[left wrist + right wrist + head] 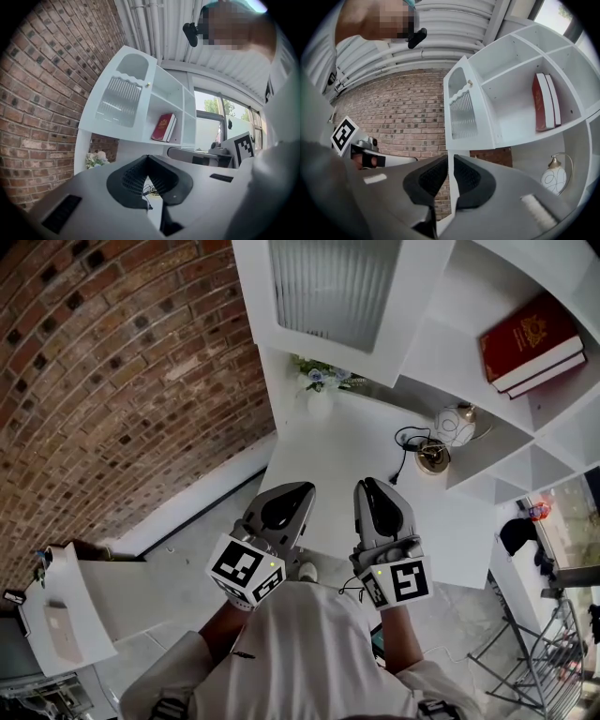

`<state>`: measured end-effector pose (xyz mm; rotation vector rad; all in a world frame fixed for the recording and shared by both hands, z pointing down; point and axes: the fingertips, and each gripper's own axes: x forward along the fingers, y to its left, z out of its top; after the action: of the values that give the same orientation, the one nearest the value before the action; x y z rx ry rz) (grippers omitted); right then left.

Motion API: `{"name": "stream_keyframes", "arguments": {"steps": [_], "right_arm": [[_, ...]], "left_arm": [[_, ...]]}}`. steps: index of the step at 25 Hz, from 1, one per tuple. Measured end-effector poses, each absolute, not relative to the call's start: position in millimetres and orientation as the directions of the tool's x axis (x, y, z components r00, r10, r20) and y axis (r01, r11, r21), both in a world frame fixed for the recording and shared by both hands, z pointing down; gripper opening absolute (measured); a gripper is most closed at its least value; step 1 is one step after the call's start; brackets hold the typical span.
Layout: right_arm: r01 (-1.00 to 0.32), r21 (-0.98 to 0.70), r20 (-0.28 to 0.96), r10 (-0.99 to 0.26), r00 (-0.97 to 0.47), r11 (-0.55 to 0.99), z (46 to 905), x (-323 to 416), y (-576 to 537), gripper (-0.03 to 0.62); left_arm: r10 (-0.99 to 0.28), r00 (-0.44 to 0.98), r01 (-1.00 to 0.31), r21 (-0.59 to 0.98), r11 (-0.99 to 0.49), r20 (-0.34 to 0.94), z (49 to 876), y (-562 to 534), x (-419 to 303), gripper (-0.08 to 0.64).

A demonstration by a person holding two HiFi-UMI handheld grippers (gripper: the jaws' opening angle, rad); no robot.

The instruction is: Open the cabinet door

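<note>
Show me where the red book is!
In the head view, the red hardcover book sits at upper right, inside an open white cabinet compartment, above the round white lamp.

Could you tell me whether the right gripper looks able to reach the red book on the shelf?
Probably yes. The cabinet door stands open to one side, and nothing lies between the right gripper and the red book. The gripper is only held well back, so it would have to come forward.
</note>
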<state>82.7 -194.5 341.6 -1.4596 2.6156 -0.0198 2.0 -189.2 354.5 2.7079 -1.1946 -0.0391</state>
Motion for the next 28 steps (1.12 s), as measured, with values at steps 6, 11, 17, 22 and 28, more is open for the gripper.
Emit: {"name": "stream_keyframes", "arguments": {"steps": [6, 11, 17, 22, 28], "right_arm": [[-0.865, -0.046, -0.155, -0.859, -0.488, 0.500, 325, 91, -217, 0.090], [-0.880, -0.030, -0.184, -0.868, -0.461, 0.474, 310, 100, -237, 0.122], [-0.896, -0.020, -0.206, -0.878, -0.431, 0.444, 300, 110, -262, 0.138], [-0.904, -0.026, -0.217, -0.885, -0.412, 0.427, 295, 115, -276, 0.152], [-0.909, -0.021, -0.221, -0.889, -0.401, 0.416, 292, 121, -294, 0.163]], "left_arm": [[-0.719, 0.694, -0.714, 0.168, -0.680, 0.037, 348, -205, 8, 0.009], [-0.725, 0.688, -0.717, 0.183, -0.673, 0.031, 349, -220, 9, 0.009], [-0.726, 0.687, -0.716, 0.177, -0.675, 0.014, 342, -239, 9, 0.009], [-0.723, 0.690, -0.712, 0.183, -0.677, 0.011, 339, -250, 7, 0.009], [-0.724, 0.689, -0.715, 0.163, -0.680, 0.006, 334, -262, 9, 0.009]]}}
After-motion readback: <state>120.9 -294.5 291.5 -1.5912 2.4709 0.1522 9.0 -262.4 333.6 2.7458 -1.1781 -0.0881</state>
